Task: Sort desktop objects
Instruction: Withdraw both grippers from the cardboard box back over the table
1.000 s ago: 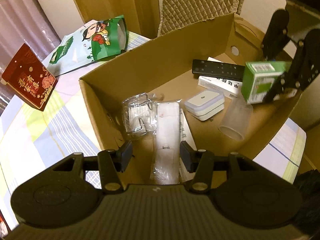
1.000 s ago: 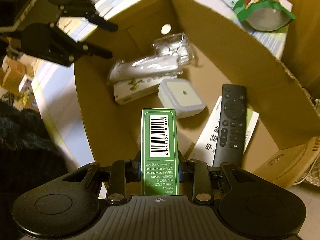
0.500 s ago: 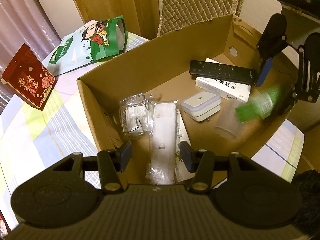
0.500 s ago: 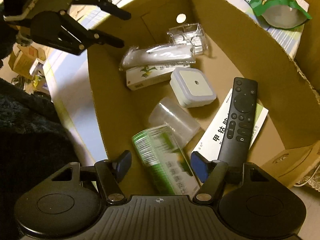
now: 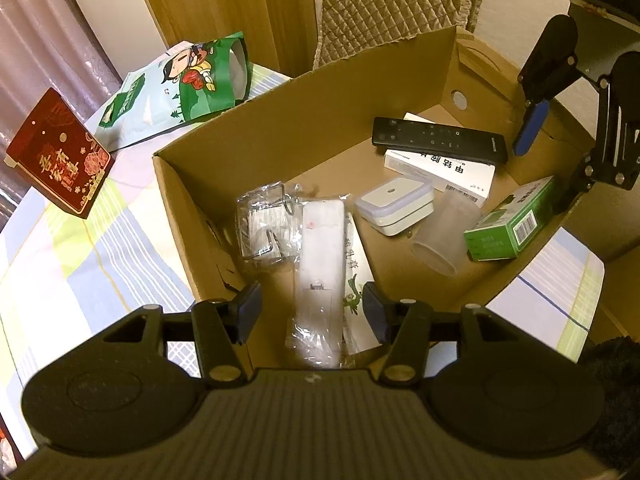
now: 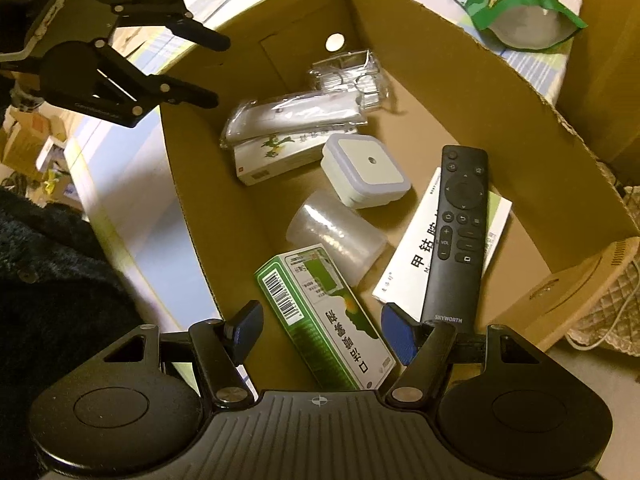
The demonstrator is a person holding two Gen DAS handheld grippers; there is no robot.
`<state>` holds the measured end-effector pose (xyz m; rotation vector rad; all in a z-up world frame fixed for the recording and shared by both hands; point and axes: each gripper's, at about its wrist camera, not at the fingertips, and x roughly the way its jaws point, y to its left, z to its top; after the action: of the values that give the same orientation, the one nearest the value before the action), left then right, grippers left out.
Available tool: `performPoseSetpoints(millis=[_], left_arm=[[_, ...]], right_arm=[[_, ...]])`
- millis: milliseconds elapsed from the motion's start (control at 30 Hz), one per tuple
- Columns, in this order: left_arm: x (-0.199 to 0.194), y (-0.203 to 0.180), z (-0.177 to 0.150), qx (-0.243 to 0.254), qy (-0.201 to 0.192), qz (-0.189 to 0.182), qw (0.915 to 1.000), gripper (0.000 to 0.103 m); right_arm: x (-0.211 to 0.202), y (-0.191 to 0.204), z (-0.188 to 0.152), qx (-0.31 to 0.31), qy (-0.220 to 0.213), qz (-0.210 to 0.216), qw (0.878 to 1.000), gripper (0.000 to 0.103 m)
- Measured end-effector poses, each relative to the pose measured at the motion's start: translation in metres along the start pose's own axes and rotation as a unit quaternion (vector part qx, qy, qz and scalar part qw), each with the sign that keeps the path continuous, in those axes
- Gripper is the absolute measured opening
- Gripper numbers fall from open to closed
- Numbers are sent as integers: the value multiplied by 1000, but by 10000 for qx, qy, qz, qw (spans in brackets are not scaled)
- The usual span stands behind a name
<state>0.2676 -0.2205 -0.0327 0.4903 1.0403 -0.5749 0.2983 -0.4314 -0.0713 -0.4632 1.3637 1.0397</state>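
the green carton lies in the cardboard box, light and stiff; best pinched across its long sides. right gripper jaws apart, left gripper jaws opening, both empty.

The box is matt brown corrugated cardboard with rough cut edges. The remote is matt black plastic; the cup is frosted, translucent plastic. The green carton is smooth printed card with a slight sheen. Crinkled clear film wraps the white bar. The pouch is glossy. A checked cloth covers the tabletop.
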Motion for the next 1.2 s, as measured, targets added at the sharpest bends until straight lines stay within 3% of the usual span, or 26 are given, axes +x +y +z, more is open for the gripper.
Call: performPoseSetpoints(millis=[133, 433, 467, 533, 667, 1200], left_arm=[[-5, -2, -1, 22, -59, 8, 10000, 53], [-22, -8, -7, 103, -233, 41, 9997, 68], [-24, -8, -8, 117, -255, 43, 9996, 68], [-29, -9, -11, 140, -296, 37, 9995, 69], [-39, -10, -17, 196, -379, 38, 9991, 75], [-74, -6, -58, 395, -567, -6, 9976, 81]], right_arm=[[-2, 2, -3, 142, -84, -133, 9998, 69], [-13, 15, -13, 594, -446, -563, 9956, 69], [-15, 17, -14, 652, -505, -629, 9946, 74], [-20, 21, -16, 772, -646, -810, 9916, 88], [-33, 31, -22, 1013, -982, -952, 9854, 89], [-57, 90, -49, 1803, -1778, -1620, 9538, 89]])
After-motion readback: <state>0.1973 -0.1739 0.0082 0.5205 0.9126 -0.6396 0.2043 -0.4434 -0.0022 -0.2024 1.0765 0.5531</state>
